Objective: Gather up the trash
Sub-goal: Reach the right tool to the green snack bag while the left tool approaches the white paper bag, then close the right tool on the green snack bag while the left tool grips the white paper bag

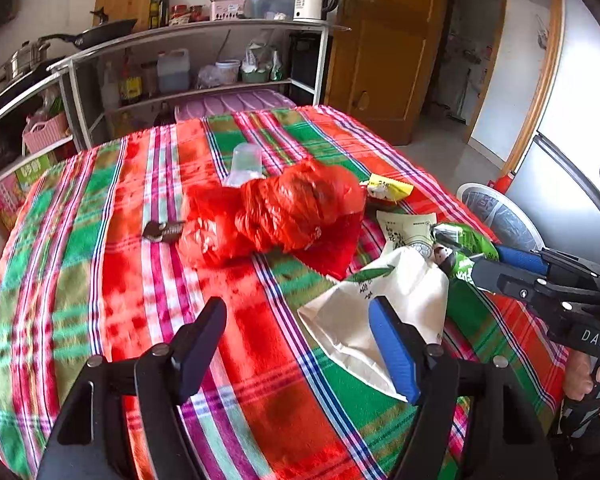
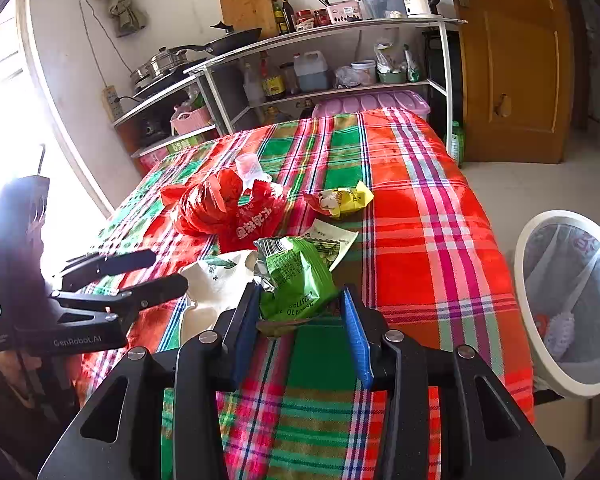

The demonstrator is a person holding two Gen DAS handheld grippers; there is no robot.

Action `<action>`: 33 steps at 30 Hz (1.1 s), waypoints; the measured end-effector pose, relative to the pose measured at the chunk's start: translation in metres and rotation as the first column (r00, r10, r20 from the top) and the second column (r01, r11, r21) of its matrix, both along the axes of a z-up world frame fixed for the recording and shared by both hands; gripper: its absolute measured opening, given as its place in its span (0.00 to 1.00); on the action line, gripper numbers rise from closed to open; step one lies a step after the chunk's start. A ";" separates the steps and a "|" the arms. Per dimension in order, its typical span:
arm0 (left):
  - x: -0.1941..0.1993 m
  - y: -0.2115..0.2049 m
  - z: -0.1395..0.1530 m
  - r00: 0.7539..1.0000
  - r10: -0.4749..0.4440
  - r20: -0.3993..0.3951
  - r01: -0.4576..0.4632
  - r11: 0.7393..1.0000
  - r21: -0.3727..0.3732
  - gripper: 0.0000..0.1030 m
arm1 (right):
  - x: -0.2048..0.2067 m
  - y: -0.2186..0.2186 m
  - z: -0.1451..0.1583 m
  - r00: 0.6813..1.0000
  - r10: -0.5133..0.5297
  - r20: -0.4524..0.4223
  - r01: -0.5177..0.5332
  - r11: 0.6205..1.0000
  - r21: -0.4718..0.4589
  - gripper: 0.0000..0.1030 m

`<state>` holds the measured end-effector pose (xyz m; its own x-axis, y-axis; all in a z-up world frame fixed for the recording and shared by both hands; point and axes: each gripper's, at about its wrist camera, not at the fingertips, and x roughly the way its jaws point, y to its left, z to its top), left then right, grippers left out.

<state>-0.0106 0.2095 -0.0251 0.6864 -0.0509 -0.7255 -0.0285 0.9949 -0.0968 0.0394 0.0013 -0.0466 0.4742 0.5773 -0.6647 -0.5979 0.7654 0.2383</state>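
Green wrapper (image 2: 296,276) between right gripper (image 2: 300,320) pads, seemingly.

Left tool (image 1: 298,306) gapes (right tool (image 2: 300,290) pinched), both tilted down.

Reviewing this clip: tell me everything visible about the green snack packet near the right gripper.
The green snack packet is a crinkled foil-lined wrapper, torn open, its silver inside and a barcode showing at the top. Printed text covers its face. It sits between the fingers of the right gripper, lifted slightly off the plaid cloth; the left wrist view shows the fingers pinching it. It overlaps the white paper bag beside it.
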 end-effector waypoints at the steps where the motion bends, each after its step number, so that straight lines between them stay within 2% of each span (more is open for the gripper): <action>1: 0.005 0.000 0.001 1.000 -0.031 -0.004 0.031 1.000 -0.002 0.74 | -0.001 -0.002 0.000 1.000 0.000 0.003 0.000 1.000 0.001 0.41; 3: 0.017 0.000 0.001 0.997 -0.073 -0.013 0.073 0.997 -0.017 0.74 | -0.001 -0.003 0.001 1.000 -0.002 0.003 0.002 1.000 0.001 0.41; 6: 0.031 -0.008 -0.007 0.991 -0.125 -0.042 0.125 0.992 0.018 0.74 | -0.002 -0.002 0.000 1.000 -0.002 0.000 0.002 1.000 0.005 0.41; 10: 0.043 -0.011 -0.019 0.981 -0.169 -0.092 0.166 0.985 -0.038 0.74 | -0.002 -0.001 -0.001 1.000 0.002 -0.005 -0.002 1.000 0.001 0.41; 16: 0.038 -0.017 -0.025 0.965 -0.239 -0.105 0.222 0.963 -0.150 0.74 | -0.001 -0.003 -0.003 1.000 -0.005 -0.013 0.005 1.000 0.006 0.41; 19: 0.032 -0.019 -0.024 0.966 -0.237 -0.102 0.219 0.962 -0.161 0.73 | 0.000 -0.004 -0.004 1.000 -0.009 -0.015 0.009 1.000 0.009 0.41; 22: 0.026 -0.023 -0.022 0.965 -0.246 -0.091 0.229 0.958 -0.171 0.64 | -0.001 -0.006 -0.004 1.000 -0.012 -0.017 0.012 1.000 0.012 0.41; 24: 0.026 -0.023 -0.024 0.964 -0.246 -0.096 0.226 0.957 -0.183 0.48 | -0.001 -0.007 -0.004 1.000 -0.016 -0.019 0.016 1.000 0.016 0.41; 30: 0.021 -0.022 -0.020 0.969 -0.233 -0.082 0.214 0.958 -0.193 0.29 | -0.003 -0.011 -0.003 0.999 -0.031 -0.012 0.031 0.999 0.015 0.41; 33: 0.017 -0.023 -0.018 0.969 -0.233 -0.077 0.215 0.957 -0.197 0.23 | -0.002 -0.015 -0.003 0.999 -0.044 -0.016 0.044 0.999 0.026 0.41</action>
